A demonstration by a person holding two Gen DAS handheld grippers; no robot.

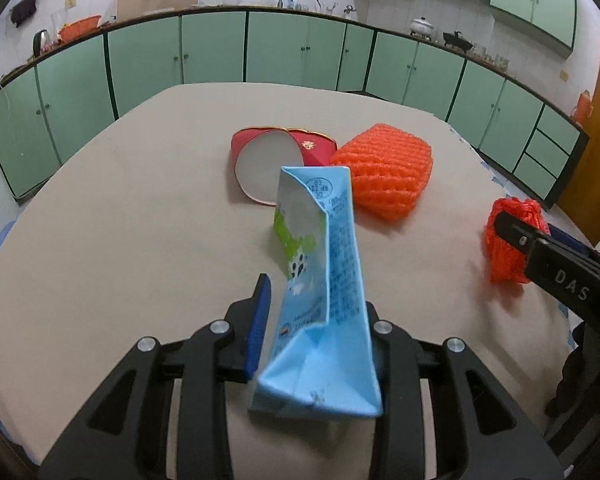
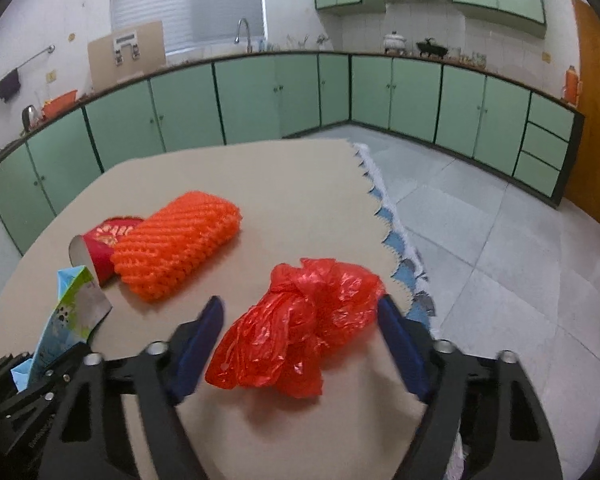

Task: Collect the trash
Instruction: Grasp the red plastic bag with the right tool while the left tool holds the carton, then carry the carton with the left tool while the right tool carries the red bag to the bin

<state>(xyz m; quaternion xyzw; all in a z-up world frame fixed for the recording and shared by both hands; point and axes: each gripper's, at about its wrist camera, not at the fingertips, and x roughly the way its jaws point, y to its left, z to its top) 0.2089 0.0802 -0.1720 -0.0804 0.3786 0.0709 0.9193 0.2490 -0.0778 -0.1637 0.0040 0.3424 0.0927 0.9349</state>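
Nearest the left wrist camera is the flattened light-blue milk carton point(image 1: 320, 300), pinched at its folded bottom end between the jaws of the left gripper point(image 1: 320, 344). Its long axis runs straight ahead along the fingers, away from the camera, and its opened top end points toward the far side of the desk point(image 1: 120, 208), tilted a little upward and clear of the surface. The left blue pad point(image 1: 258, 328) is visible against the carton's side; the right pad is hidden behind the carton.

Past the carton's tip lies a red paper cup point(image 1: 268, 160) on its side, its mouth turned toward the camera. Just beside it on the right, and seemingly touching it, lies an orange foam fruit net point(image 1: 384, 172), a squat cushion shape; in the right wrist view its long axis runs diagonally from near left to far right.

In the right wrist view a crumpled red plastic bag point(image 2: 300, 328) rests on the desk near the right edge, with its long axis slanting from near left to far right. It lies between the jaws of the right gripper point(image 2: 300, 316), which stand spread. The right pad point(image 2: 396, 340) is at the bag's edge, perhaps touching it, while the left pad point(image 2: 204, 332) stands apart from it, so the bag is not squeezed.

Green cabinets point(image 2: 260, 96) line the wall beyond the desk.
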